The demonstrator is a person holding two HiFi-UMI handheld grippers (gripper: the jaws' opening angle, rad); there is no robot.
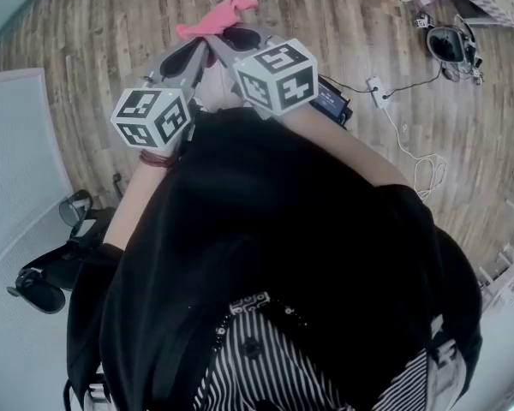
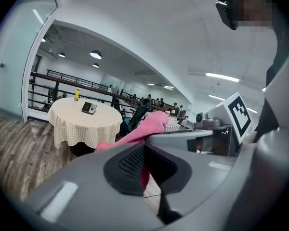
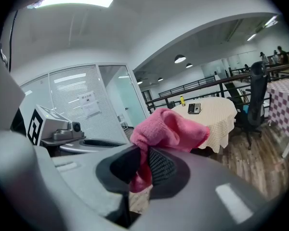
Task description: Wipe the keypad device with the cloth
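From the head view, the left gripper and right gripper both pinched the pink cloth above open wood floor. In the left gripper view, the jaws clamped the cloth, and the keypad device lay well apart on a round table. In the right gripper view, the jaws likewise gripped the cloth.

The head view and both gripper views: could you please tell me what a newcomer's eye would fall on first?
The bright pink cloth stands out: the left gripper and the right gripper both pinch it, held up in front of the person over the wooden floor. Beyond it, across the room, stands a round table with a checked cover, bearing the dark keypad device and a small yellow bottle.
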